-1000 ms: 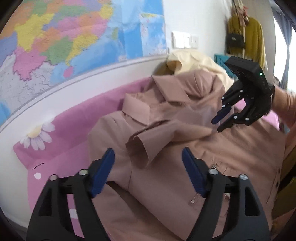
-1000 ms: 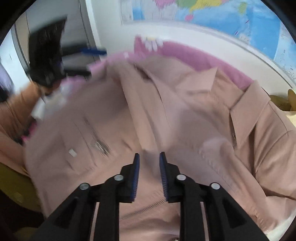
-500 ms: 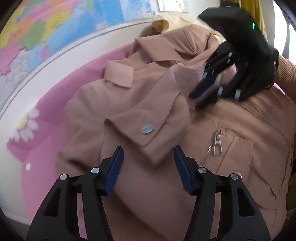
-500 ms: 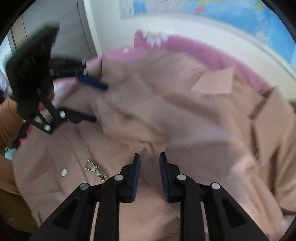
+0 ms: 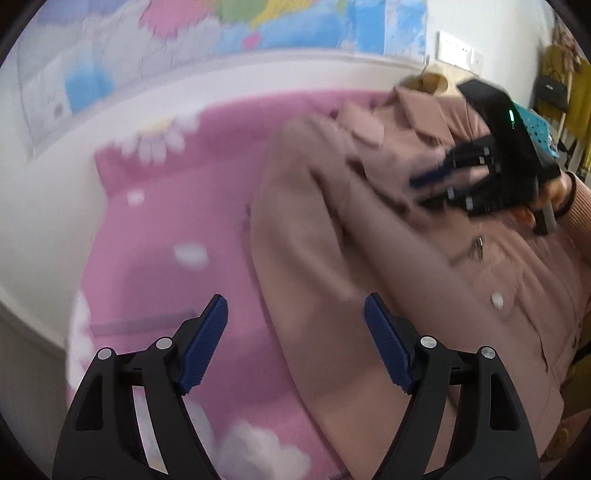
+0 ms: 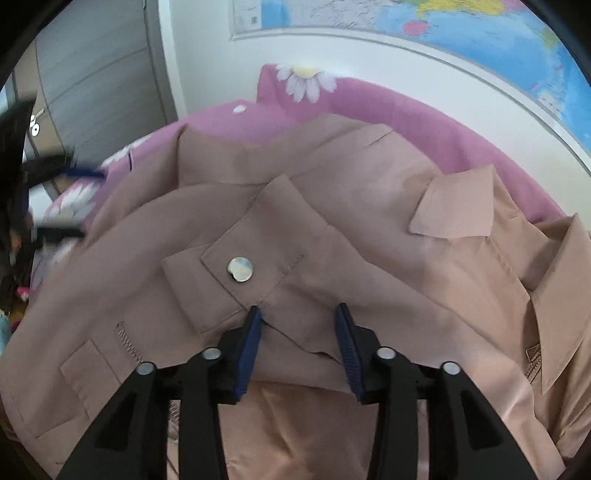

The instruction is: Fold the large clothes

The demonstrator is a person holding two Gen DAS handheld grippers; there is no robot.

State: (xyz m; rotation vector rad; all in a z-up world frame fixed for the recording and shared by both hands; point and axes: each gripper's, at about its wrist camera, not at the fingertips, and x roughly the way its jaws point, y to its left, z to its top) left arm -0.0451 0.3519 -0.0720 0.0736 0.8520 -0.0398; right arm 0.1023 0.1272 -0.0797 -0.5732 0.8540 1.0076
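Observation:
A large dusty-pink jacket [image 5: 388, 258] lies spread on a pink flowered sheet [image 5: 177, 229]. One sleeve is folded across the chest, its cuff with a silver snap button [image 6: 240, 269] on top. My right gripper [image 6: 297, 332] is open just over the cuff edge, holding nothing; it also shows in the left wrist view [image 5: 436, 188], blurred, above the chest. My left gripper [image 5: 295, 332] is open and empty over the jacket's left edge and the sheet; it shows blurred in the right wrist view [image 6: 62, 203] at far left.
A white wall with a coloured map [image 6: 480, 22] runs along the far side of the bed. A cream garment [image 5: 432, 79] lies beyond the collar. A grey cabinet [image 6: 96, 74] stands at left. Yellow clothes [image 5: 572, 85] hang at right.
My right gripper has opened and let go of the sleeve, which now lies across the chest. My left gripper has swung left, off the cuff, toward the jacket's edge.

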